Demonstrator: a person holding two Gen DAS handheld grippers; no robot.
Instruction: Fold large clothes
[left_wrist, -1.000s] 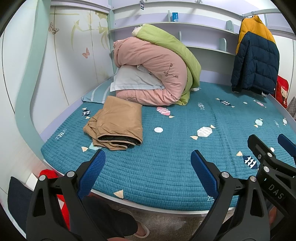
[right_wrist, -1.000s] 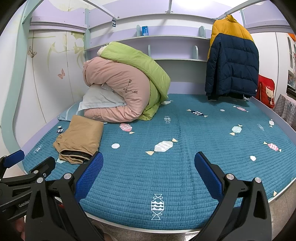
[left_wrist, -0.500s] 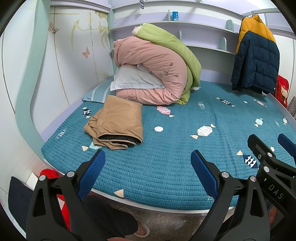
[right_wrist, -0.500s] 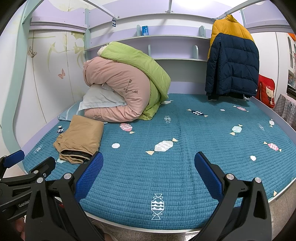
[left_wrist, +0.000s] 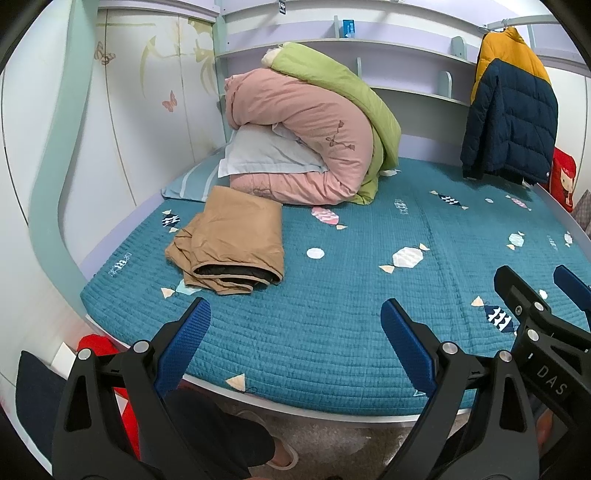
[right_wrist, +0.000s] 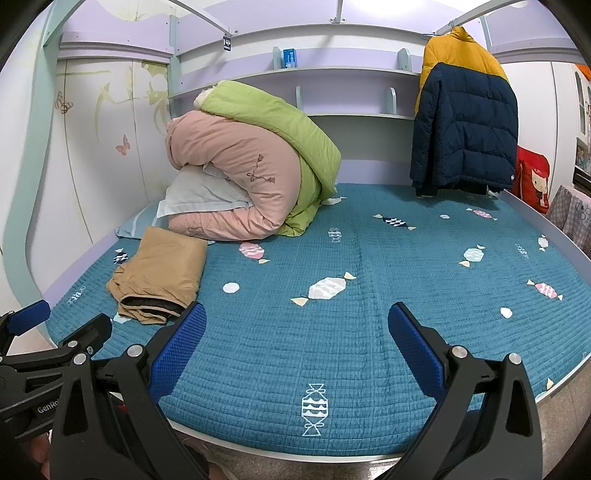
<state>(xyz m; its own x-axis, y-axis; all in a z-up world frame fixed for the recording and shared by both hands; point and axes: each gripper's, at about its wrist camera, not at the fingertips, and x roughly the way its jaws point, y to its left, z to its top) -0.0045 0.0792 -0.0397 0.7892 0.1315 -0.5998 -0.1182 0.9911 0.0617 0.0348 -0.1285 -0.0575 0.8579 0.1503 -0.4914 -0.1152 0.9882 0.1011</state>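
A tan garment (left_wrist: 232, 247) lies folded in a compact stack on the left part of the teal quilted bed (left_wrist: 351, 332); it also shows in the right wrist view (right_wrist: 159, 275). My left gripper (left_wrist: 295, 325) is open and empty, held above the bed's front edge, well short of the garment. My right gripper (right_wrist: 297, 328) is open and empty over the bed's front middle. Each gripper shows at the edge of the other's view. A navy and yellow puffer jacket (left_wrist: 509, 114) hangs at the back right, also in the right wrist view (right_wrist: 461, 122).
A pink and green duvet roll (left_wrist: 314, 136) with a pale pillow (left_wrist: 266, 155) sits at the bed's head. Lilac shelves (right_wrist: 332, 74) run behind. A wardrobe wall (left_wrist: 129, 110) stands at left. A red cushion (right_wrist: 533, 177) is at far right.
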